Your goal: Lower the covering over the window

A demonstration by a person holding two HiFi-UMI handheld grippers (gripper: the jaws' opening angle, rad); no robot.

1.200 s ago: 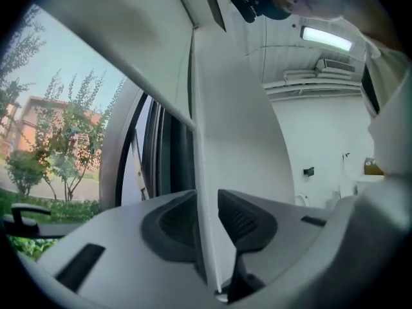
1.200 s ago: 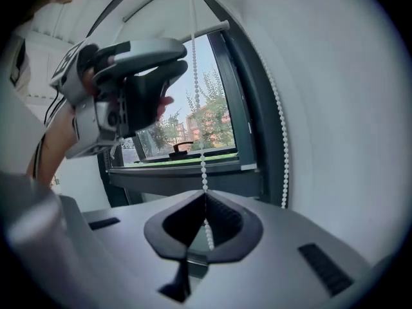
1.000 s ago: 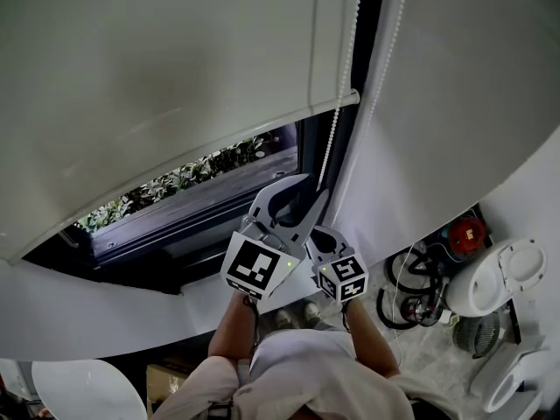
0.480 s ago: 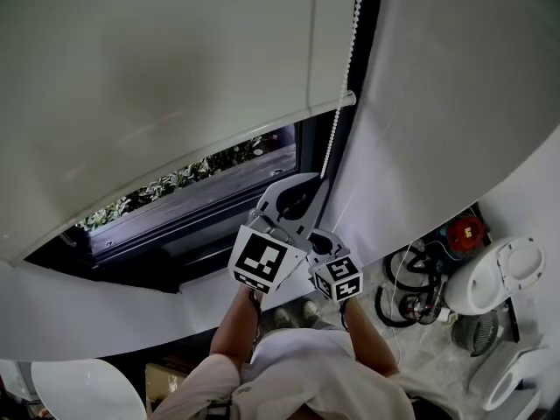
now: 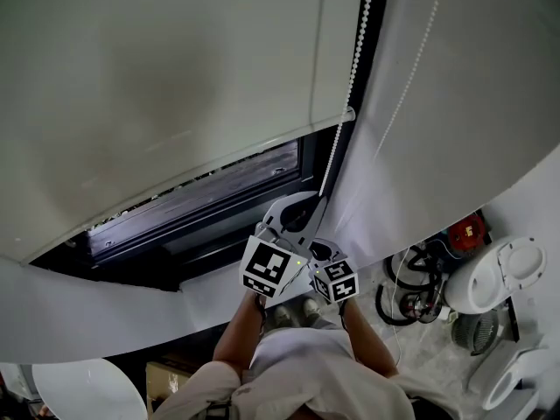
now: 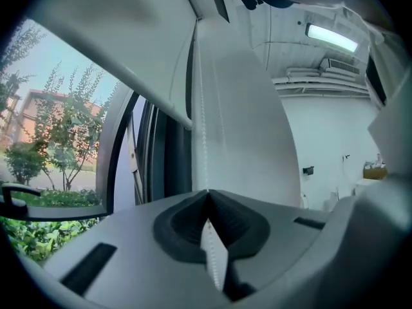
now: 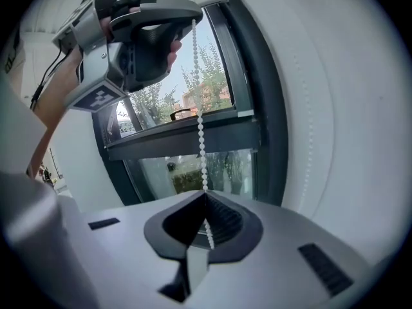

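Note:
A white roller blind [image 5: 175,86] hangs over the dark-framed window [image 5: 210,204]; its bottom bar [image 5: 219,158] leaves only a narrow strip of glass showing. A white bead chain [image 5: 350,86] runs down the blind's right edge, and a second strand [image 5: 411,73] lies over the white wall. My left gripper [image 5: 320,199] is shut on the bead chain [image 6: 196,108], which passes between its closed jaws [image 6: 207,195]. Just below it, my right gripper [image 5: 317,250] is shut on the same chain [image 7: 199,127], which stretches taut from the left gripper [image 7: 191,21] down to it [image 7: 206,197].
Down on the floor at the right stand white round appliances [image 5: 503,274], a red item [image 5: 466,233] and coiled black cables [image 5: 411,291]. A white round object [image 5: 87,392] sits at the bottom left. Trees and a building [image 6: 51,127] show through the glass.
The blind's bottom bar has come down and now hides the greenery outside. My left gripper has shut on the chain. Both grippers have sunk slightly, still together.

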